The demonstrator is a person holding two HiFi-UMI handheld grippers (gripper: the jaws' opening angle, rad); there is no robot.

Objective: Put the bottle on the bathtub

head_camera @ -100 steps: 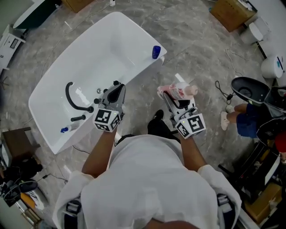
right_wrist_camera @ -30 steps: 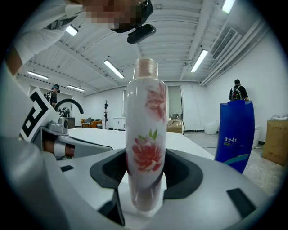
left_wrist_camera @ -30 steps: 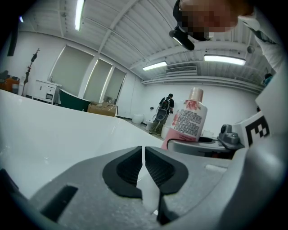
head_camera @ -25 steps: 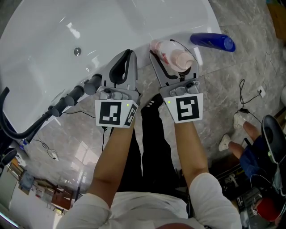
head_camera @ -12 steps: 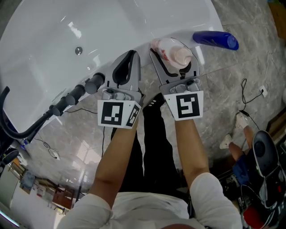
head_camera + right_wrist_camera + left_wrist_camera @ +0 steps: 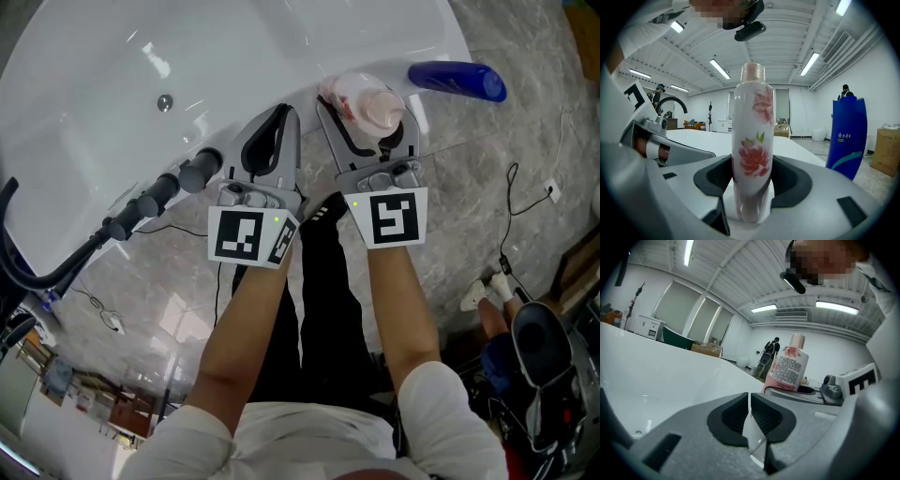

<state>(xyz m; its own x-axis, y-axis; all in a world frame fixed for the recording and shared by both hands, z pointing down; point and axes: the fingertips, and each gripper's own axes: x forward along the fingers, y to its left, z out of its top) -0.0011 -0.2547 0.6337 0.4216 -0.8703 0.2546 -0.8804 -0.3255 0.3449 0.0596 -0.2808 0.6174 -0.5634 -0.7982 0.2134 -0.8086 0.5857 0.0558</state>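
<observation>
The white bathtub (image 6: 234, 66) is filling the space ahead, its basin lying open beyond the near rim. The right gripper (image 6: 751, 187) is clamping the flowered bottle (image 6: 751, 140) upright, base at the rim near its outer edge. The left gripper (image 6: 749, 416) is hovering alongside, jaws pressed together on nothing. A blue bottle (image 6: 846, 136) is standing nearby, to the right.

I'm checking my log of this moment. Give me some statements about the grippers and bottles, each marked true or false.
The right gripper grips the floral bottle. True.
The left gripper grips a bottle too. False: its jaws are together on nothing.
The floral bottle lies on its side. False: it is upright.
A blue bottle stands to the right of the floral bottle. True.
</observation>
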